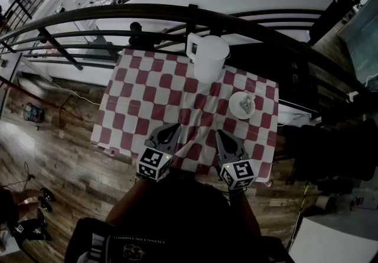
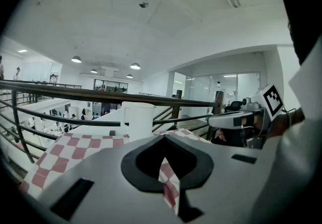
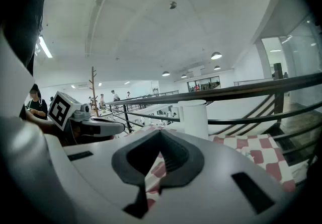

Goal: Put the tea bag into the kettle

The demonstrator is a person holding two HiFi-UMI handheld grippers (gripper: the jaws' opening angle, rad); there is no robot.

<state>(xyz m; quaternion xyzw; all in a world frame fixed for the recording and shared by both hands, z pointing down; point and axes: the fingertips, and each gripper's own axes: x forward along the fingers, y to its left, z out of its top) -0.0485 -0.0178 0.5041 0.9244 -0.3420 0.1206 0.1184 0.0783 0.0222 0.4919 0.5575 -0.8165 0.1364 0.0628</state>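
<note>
A white kettle (image 1: 209,58) stands at the far edge of the table with the red-and-white checked cloth (image 1: 147,102), its lid on. To its right a small white plate (image 1: 235,111) holds the tea bag (image 1: 247,102). Both grippers hover side by side at the near edge, pointing towards the kettle. My left gripper (image 1: 171,129) is shut and empty, and so is my right gripper (image 1: 221,134). The kettle (image 2: 138,120) shows straight ahead above the closed jaws in the left gripper view, and the kettle (image 3: 194,117) also rises beyond the jaws in the right gripper view.
A dark metal railing (image 1: 177,16) curves just behind the kettle, with a drop to a lower floor beyond it. Wooden floor (image 1: 53,155) lies left of the table. Dark furniture (image 1: 331,149) stands close on the right.
</note>
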